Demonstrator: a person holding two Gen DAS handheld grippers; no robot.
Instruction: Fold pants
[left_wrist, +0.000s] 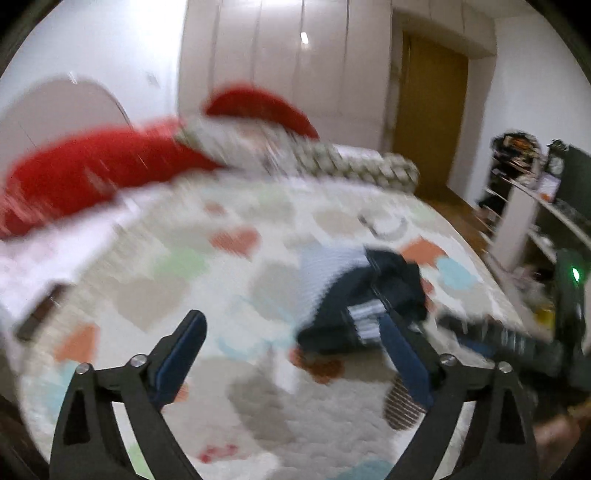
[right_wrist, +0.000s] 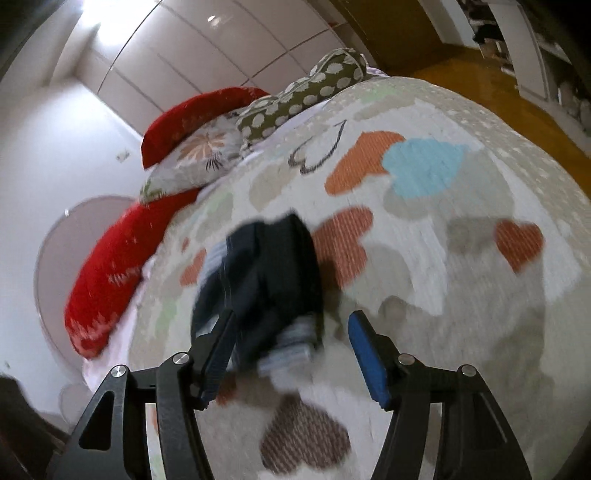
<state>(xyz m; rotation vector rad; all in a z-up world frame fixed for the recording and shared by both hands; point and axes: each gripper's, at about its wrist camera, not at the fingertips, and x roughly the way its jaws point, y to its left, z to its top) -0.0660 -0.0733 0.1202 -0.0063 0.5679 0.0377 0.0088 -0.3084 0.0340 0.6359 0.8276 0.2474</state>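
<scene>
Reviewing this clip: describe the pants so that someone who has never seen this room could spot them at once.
Start from the bed, covered by a pale spread printed with orange, blue and grey hearts. Near the middle of that spread lies a compact dark navy bundle, the pants, with a striped light band at one end. It is the only dark item there; the pillows at the head are red or patterned.
</scene>
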